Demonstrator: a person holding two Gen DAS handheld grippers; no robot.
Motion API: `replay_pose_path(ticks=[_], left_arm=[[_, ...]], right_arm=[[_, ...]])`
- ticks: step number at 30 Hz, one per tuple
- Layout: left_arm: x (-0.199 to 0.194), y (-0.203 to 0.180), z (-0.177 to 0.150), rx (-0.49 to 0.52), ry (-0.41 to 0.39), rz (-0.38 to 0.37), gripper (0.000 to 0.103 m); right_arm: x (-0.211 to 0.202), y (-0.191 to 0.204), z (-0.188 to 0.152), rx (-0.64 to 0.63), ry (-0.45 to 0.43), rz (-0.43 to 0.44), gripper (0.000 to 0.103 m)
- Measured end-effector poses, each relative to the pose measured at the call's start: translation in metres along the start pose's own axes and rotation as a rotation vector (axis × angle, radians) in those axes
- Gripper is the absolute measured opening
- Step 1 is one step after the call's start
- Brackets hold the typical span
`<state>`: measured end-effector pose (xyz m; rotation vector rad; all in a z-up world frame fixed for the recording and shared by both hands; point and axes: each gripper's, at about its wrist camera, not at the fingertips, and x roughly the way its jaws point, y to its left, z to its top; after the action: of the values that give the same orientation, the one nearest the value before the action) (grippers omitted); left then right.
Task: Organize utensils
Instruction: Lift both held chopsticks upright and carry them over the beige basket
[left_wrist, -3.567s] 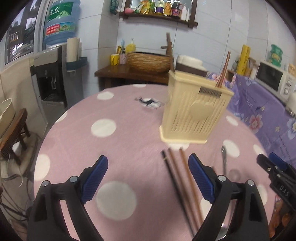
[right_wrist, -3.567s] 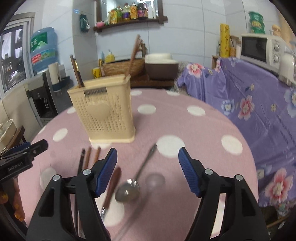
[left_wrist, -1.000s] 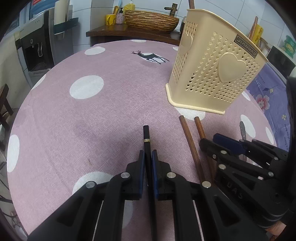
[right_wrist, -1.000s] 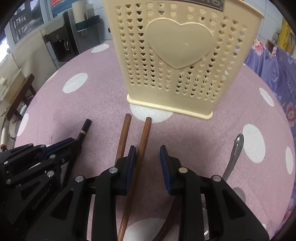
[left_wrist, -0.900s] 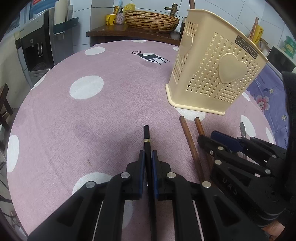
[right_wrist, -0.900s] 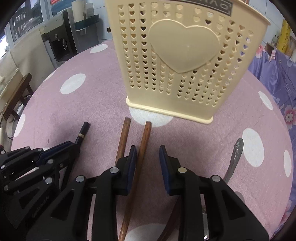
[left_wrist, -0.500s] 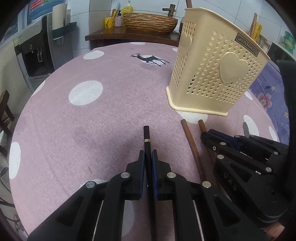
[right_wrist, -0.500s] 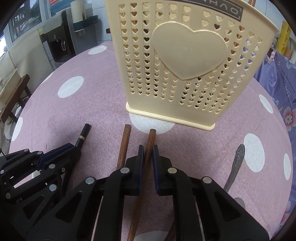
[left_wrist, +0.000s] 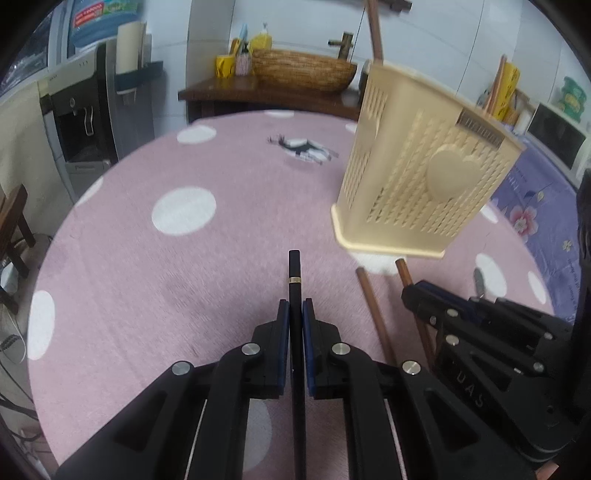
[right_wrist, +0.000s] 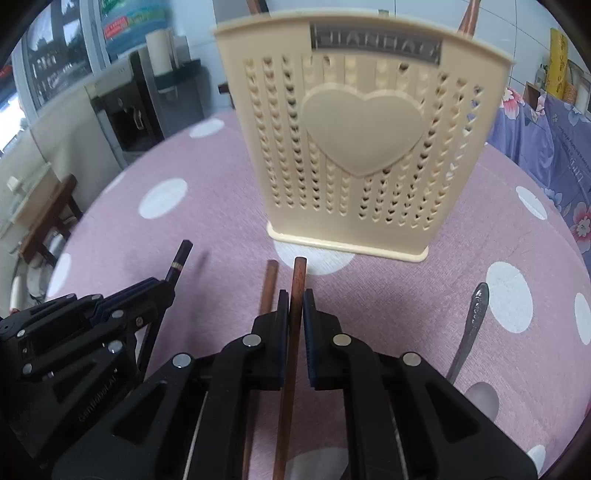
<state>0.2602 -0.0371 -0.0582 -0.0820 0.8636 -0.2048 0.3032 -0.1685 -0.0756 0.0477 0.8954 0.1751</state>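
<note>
Black chopstick pinched in my left gripper | brown chopstick clamped in my right gripper | both gripped near their ends, for dropping upright into holder just ahead

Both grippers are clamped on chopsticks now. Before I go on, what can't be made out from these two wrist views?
- Black chopstick, left wrist view: rear hidden under left gripper.
- Brown chopstick, right wrist view: rear cut off by the bottom edge.
- Holder: inside hidden by walls.
- Spoon: bowl blurred.

left gripper clamped, right gripper clamped (side by side, angled down)
</note>
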Motion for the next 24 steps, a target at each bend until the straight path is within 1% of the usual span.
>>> replay_pose_path(ticks=[4, 7, 11, 14, 18, 21, 24], left_arm=[[-0.038, 0.001, 0.01, -0.004, -0.086, -0.033, 0.008], [-0.071, 0.001, 0.017, -0.006, -0.163, -0.052, 0.008], [-0.111, -0.004, 0.022, 0.002, -0.262, -0.077, 0.008], [-0.137, -0.007, 0.024, 0.002, -0.323, -0.103, 0.008], [-0.157, -0.014, 0.025, 0.004, -0.378, -0.127, 0.008], [-0.161, -0.017, 0.027, 0.005, -0.387, -0.134, 0.008], [-0.168, -0.019, 0.027, 0.019, -0.403, -0.132, 0.008]], right_arm=[[-0.039, 0.002, 0.002, 0.007, -0.096, 0.046, 0.008], [-0.076, 0.003, 0.003, 0.012, -0.192, 0.08, 0.008], [-0.131, 0.0, 0.001, 0.007, -0.322, 0.095, 0.008], [-0.168, -0.009, -0.006, 0.013, -0.395, 0.107, 0.008], [-0.201, -0.016, -0.01, 0.033, -0.454, 0.125, 0.008], [-0.211, -0.012, -0.011, 0.012, -0.479, 0.103, 0.007], [-0.218, -0.011, -0.011, 0.01, -0.492, 0.108, 0.007]])
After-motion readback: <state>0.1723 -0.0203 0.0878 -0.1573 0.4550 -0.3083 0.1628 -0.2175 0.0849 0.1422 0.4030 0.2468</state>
